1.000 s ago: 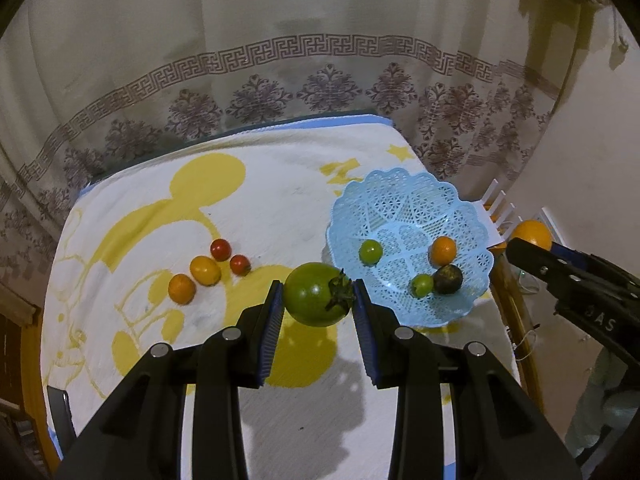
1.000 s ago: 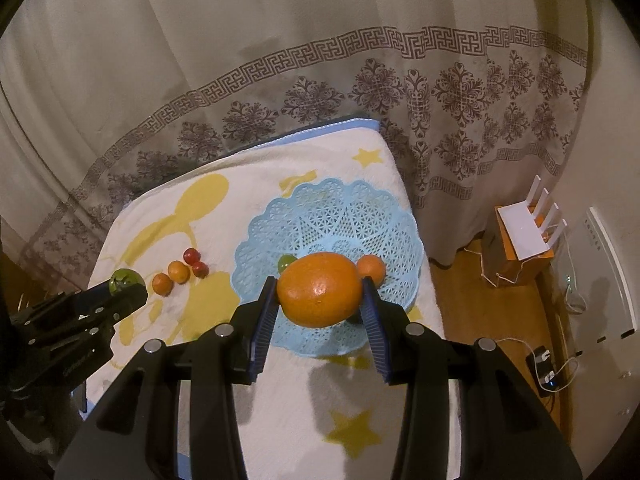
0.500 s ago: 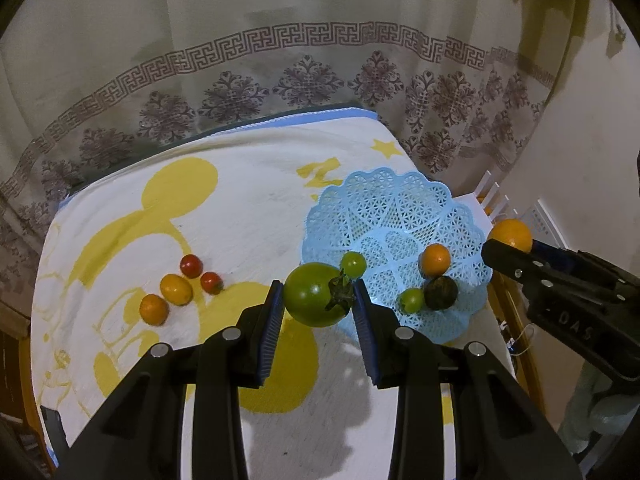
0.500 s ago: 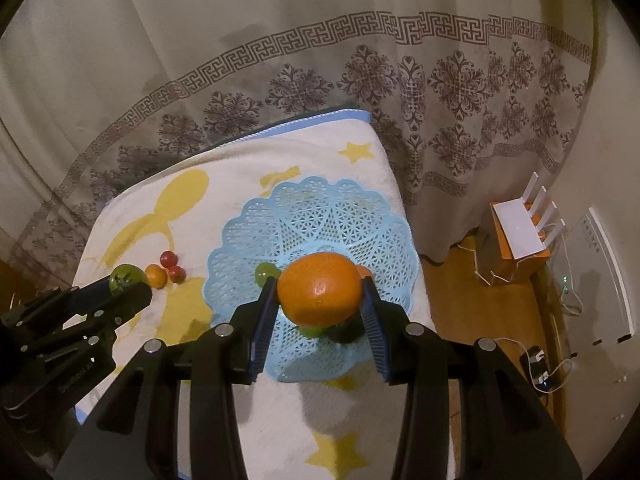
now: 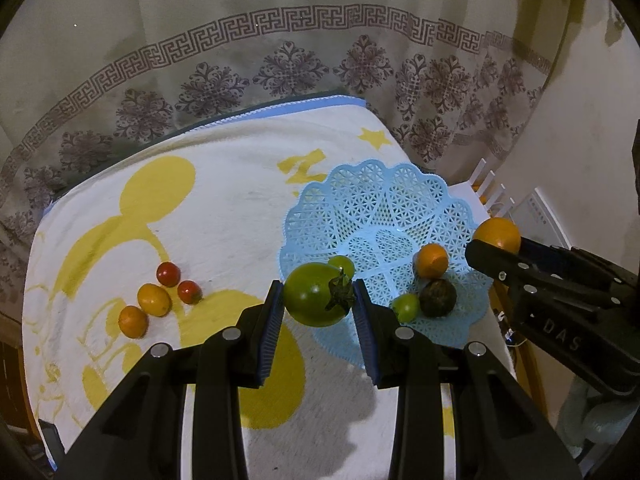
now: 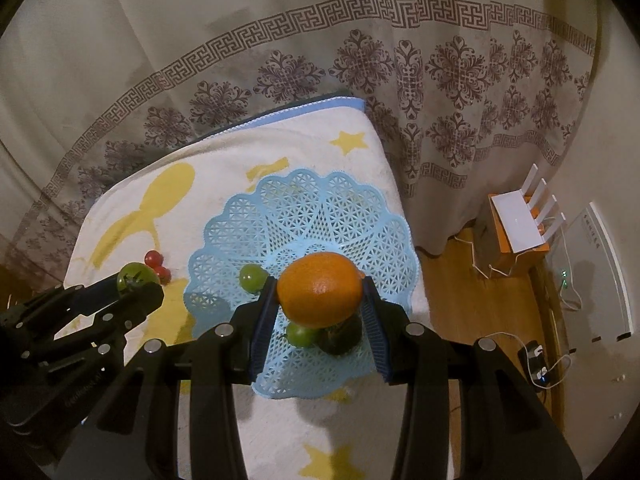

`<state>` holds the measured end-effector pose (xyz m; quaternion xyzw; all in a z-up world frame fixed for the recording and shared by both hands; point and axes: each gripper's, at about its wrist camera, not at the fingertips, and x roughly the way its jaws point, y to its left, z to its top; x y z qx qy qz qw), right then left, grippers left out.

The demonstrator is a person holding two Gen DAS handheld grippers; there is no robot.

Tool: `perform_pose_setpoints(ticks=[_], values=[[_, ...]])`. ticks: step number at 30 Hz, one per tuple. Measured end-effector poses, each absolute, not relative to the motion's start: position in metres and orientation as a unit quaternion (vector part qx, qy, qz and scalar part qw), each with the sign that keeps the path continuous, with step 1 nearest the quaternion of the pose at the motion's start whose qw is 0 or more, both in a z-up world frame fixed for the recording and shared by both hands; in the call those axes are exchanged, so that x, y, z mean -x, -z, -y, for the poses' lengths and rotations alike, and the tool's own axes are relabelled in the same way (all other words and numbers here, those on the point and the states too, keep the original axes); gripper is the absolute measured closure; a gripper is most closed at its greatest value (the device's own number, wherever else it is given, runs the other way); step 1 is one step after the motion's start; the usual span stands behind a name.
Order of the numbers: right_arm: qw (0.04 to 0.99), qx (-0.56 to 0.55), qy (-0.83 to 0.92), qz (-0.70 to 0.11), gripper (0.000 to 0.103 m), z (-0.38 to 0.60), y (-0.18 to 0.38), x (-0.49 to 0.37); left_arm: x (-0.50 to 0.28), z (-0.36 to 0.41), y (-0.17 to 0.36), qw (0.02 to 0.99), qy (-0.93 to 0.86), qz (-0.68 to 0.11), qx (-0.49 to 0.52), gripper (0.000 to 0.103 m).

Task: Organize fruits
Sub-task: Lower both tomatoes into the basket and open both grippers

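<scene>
Both tools loaded, both over the basket side of the table.

Left gripper point(image 5: 318, 300), bottom centre of its own view: jaws nearly closed, pads pressed on either side of a green tomato point(image 5: 318, 294), stem turned to the right. It hangs over the near left rim of the blue basket point(image 5: 380, 204).

Right gripper point(image 6: 320, 294): jaws clamped on an orange point(image 6: 320, 288), held above the basket's near half.

Step in hand, as I judge it: carrying fruit to the basket, two pieces at once. Next move calls for lowering each piece to a free patch of the lattice and only then parting the jaws. The orange sits right above fruit already lying there, so it wants shifting to a bare spot first.

Left view only: four small fruits loose on the cloth point(image 5: 224, 216) at middle left, two red, two orange-yellow. It also gives the basket's contents plainly: two small green ones, a small orange one, a dark one.

Right view only: wooden floor, white router point(image 6: 520, 220) and cables at right; the orange hides much of the basket's contents.
</scene>
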<state>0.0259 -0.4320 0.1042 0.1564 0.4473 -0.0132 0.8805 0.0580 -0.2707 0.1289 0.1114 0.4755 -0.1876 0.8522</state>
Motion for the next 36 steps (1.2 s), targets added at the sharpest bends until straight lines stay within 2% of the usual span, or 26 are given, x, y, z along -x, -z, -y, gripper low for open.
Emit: perform_pose_setpoints(ticks=[3, 5, 8, 11, 18, 22, 24, 26, 36], values=[[0.88, -0.157, 0.016, -0.448, 0.06, 0.432, -0.103, -0.027, -0.061, 0.272, -0.127, 0.85, 0.192, -0.479, -0.109, 0.065], [0.878, -0.161, 0.016, -0.451, 0.06, 0.432, -0.101, -0.029, -0.062, 0.272, -0.127, 0.851, 0.196, -0.476, -0.103, 0.037], [0.874, -0.167, 0.022, -0.456, 0.059, 0.435, -0.098, -0.03, -0.063, 0.272, -0.131, 0.857, 0.204, -0.464, -0.097, 0.036], [0.876, -0.172, 0.025, -0.451, 0.052, 0.438, -0.099, -0.029, -0.065, 0.271, -0.13, 0.856, 0.202, -0.466, -0.096, 0.036], [0.877, -0.174, 0.026, -0.447, 0.052, 0.438, -0.102, -0.029, -0.069, 0.259, -0.127, 0.855, 0.189, -0.476, -0.084, 0.035], [0.876, -0.176, 0.026, -0.448, 0.052, 0.435, -0.103, -0.027, -0.069, 0.252, -0.127, 0.857, 0.178, -0.478, -0.079, 0.022], [0.877, -0.177, 0.026, -0.447, 0.049, 0.435, -0.103, -0.025, -0.068, 0.248, -0.125, 0.856, 0.172, -0.482, -0.077, 0.022], [0.878, -0.177, 0.028, -0.444, 0.041, 0.434, -0.104, -0.024, -0.067, 0.243, -0.124, 0.855, 0.166, -0.486, -0.073, 0.022], [0.881, -0.179, 0.026, -0.437, 0.041, 0.425, -0.109, -0.015, -0.059, 0.211, -0.126, 0.858, 0.141, -0.491, -0.059, 0.022]])
